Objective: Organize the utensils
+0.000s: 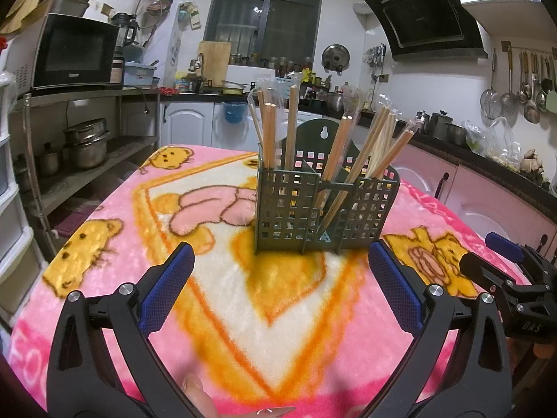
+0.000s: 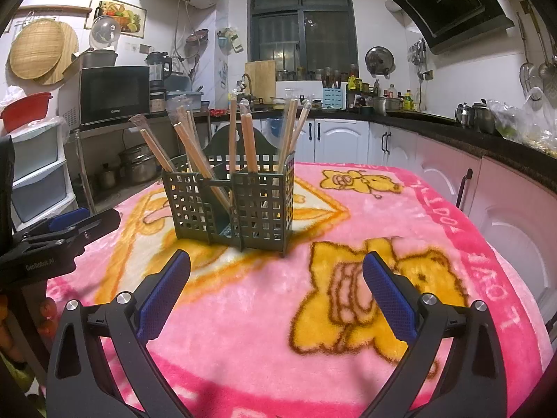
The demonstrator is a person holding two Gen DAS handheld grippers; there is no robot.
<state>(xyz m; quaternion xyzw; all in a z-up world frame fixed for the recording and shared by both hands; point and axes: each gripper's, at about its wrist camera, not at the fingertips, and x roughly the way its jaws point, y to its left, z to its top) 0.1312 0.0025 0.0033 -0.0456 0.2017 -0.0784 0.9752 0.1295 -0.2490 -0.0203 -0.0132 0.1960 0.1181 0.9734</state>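
Observation:
A dark green lattice utensil holder [image 1: 313,209] [image 2: 240,202] stands upright on the pink blanket-covered table [image 1: 115,261] [image 2: 243,313]. Several wrapped wooden chopsticks [image 1: 292,129] [image 2: 249,142] lean in its compartments. My left gripper [image 1: 282,271] is open just in front of the holder, nothing between its blue pads. My right gripper [image 2: 276,280] is open too, a little in front and to the right of the holder, and empty. Each gripper shows at the edge of the other's view: the right gripper [image 1: 501,261], the left gripper [image 2: 69,230].
Metal shelves with pots [image 1: 87,146] and a microwave [image 1: 75,52] stand to the left of the table. Counters with pink and white cabinets [image 2: 504,209] run behind and to the right. Fingertips [image 1: 198,393] show at the bottom of the left wrist view.

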